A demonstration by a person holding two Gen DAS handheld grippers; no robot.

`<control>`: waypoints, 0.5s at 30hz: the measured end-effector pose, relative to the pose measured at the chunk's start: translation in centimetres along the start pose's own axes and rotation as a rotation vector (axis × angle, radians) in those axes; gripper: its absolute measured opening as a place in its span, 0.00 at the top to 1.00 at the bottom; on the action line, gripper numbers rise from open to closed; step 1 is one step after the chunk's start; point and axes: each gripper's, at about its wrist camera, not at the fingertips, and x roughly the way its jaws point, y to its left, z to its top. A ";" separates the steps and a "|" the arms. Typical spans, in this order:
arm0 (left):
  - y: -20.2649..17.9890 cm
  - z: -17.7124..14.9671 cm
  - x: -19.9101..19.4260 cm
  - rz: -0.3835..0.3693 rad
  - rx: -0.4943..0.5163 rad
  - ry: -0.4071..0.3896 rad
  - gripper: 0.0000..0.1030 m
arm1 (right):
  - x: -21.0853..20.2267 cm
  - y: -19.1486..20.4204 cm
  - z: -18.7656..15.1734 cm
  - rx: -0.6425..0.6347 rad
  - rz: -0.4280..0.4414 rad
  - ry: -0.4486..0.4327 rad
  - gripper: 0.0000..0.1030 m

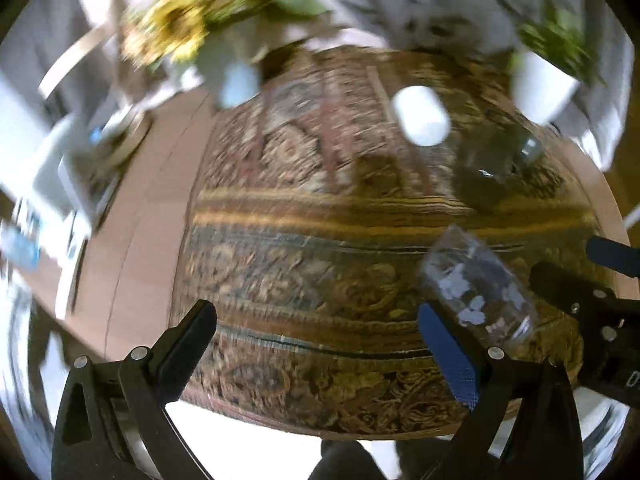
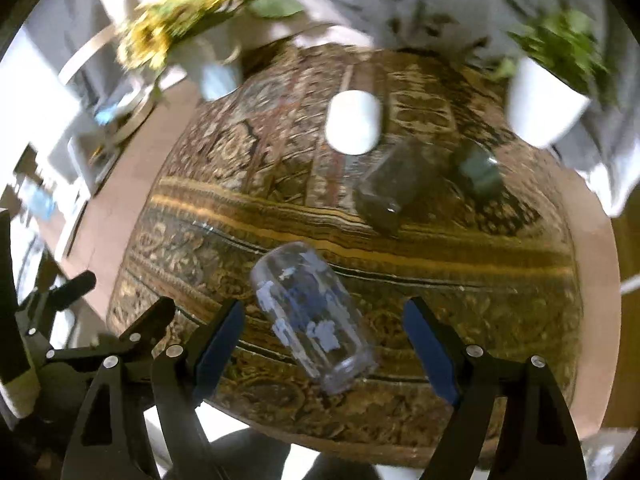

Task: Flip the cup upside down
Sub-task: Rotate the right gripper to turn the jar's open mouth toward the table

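Observation:
A clear glass cup with pale blue print [image 2: 314, 316] is tilted over the patterned cloth, its closed end up and away and its open rim low towards me. It lies between the jaws of my right gripper [image 2: 326, 344], which is open and touches neither side. In the left wrist view the cup [image 1: 478, 292] is just right of the right pad [image 1: 448, 354] of my left gripper [image 1: 320, 340], which is open and empty. Both views are blurred.
A patterned cloth [image 2: 460, 280] covers the round table. On it stand a white cup [image 2: 354, 122], two dark glasses [image 2: 394, 186] [image 2: 478, 172], a white vase of yellow flowers [image 2: 212, 68] and a white plant pot [image 2: 544, 104]. The other gripper shows at the left [image 2: 60, 292].

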 end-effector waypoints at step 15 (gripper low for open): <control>-5.9 3.1 0.5 -0.276 0.563 -0.033 0.00 | -2.1 -3.6 -3.4 0.446 -0.136 -0.021 0.21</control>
